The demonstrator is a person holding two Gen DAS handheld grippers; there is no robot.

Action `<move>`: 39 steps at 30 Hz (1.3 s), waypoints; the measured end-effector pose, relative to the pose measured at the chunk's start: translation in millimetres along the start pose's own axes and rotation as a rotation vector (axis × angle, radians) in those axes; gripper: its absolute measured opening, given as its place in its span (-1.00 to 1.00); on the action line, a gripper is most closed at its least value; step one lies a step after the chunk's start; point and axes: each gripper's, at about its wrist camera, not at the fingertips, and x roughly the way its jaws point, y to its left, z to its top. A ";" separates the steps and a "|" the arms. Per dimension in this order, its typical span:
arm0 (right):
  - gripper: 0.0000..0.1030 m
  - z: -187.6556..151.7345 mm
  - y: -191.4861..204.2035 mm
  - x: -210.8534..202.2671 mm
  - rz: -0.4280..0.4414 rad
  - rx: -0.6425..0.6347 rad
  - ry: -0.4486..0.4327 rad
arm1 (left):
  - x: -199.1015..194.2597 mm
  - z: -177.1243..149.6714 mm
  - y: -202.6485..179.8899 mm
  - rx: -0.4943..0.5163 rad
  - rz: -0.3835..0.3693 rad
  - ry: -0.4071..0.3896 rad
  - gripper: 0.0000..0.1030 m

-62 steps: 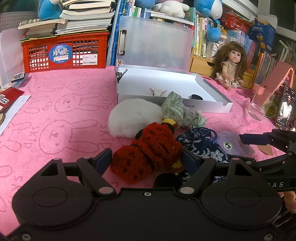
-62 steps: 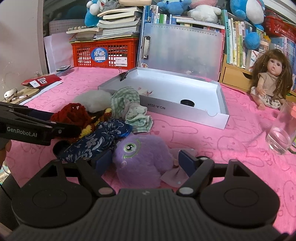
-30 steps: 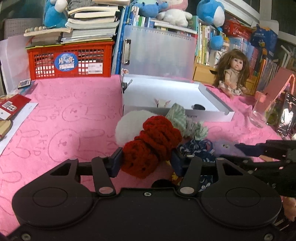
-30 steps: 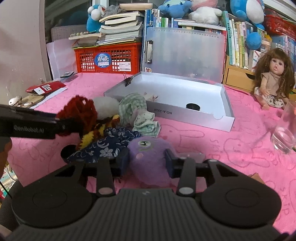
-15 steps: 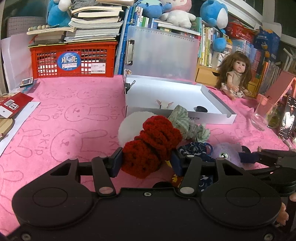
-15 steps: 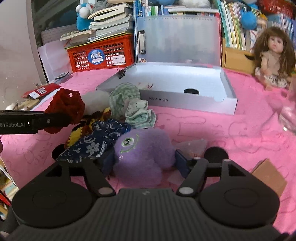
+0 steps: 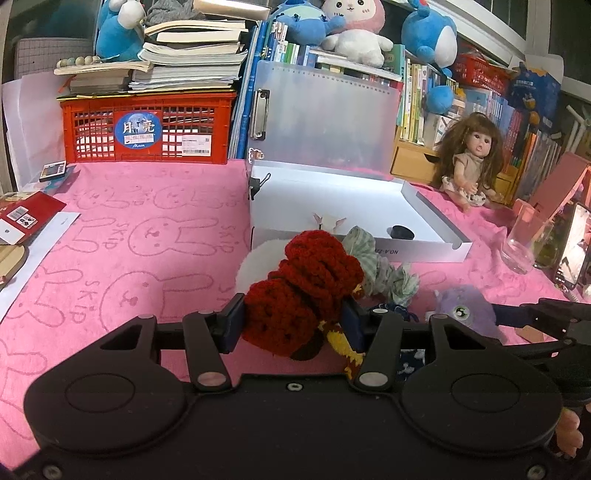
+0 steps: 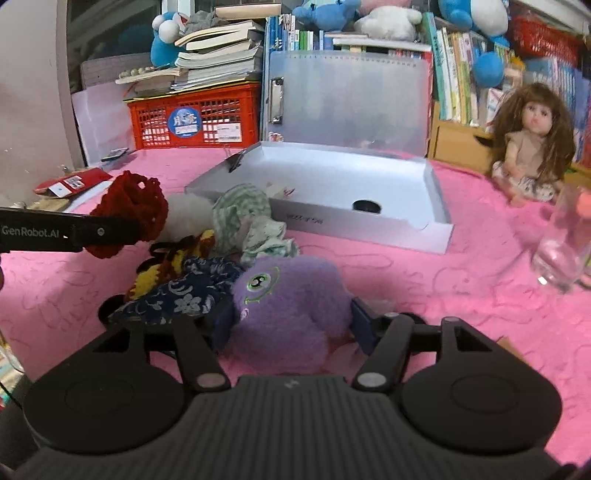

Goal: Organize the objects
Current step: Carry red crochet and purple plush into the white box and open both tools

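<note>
Tabletop (image 7: 122, 206): pink bunny-print cloth cover. Rear: red crate (image 7: 147, 127) under stacked books (image 7: 184, 62); bookshelf (image 7: 421, 96) topped with plush toys (image 7: 351, 33). Left: pale wall (image 8: 33, 92). Dim indoor light.

Red crochet yarn piece (image 7: 303, 288), chunky, rough. Purple plush toy (image 8: 291, 306), fuzzy. Pink terry cloth (image 7: 147, 236) on worktop, embossed. Red plastic crate (image 7: 147, 129). Clear glossy glass (image 8: 561, 247). Matt white box (image 8: 369, 221).

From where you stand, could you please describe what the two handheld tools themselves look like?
Both are matte black plastic. The left tool has a smooth body with two round domes, silver pivot pins and dark blue pads. The right tool is alike but has a ribbed centre. White "GenRobot.AI" lettering runs along the left tool's side.
</note>
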 end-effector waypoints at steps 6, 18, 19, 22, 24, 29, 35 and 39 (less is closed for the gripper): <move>0.30 6.6 -7.9 -4.4 -0.029 0.024 -0.015 | 2.0 6.2 -0.3 -0.002 -0.003 -0.008 -0.01; 0.31 39.9 -37.8 3.1 -0.089 0.100 -0.029 | 23.6 36.9 -5.1 -0.013 -0.017 -0.014 -0.01; 0.31 43.9 -40.6 5.2 -0.096 0.105 -0.028 | 26.7 40.8 -5.5 -0.016 -0.019 -0.014 -0.01; 0.31 55.1 -50.5 13.1 -0.099 0.143 -0.016 | 37.7 52.4 -7.2 -0.021 -0.023 -0.006 -0.01; 0.31 61.1 -58.9 21.0 -0.089 0.178 0.005 | 47.7 59.4 -10.3 -0.017 -0.026 0.010 -0.01; 0.30 74.8 -74.4 43.1 -0.092 0.225 0.044 | 71.4 77.0 -13.7 -0.017 -0.007 0.018 -0.01; 0.30 92.3 -91.4 63.5 -0.094 0.257 0.054 | 107.2 99.9 -16.0 -0.029 0.008 0.051 -0.01; 0.30 105.7 -98.6 79.0 -0.109 0.254 0.068 | 132.3 114.7 -17.7 -0.051 0.023 0.069 -0.01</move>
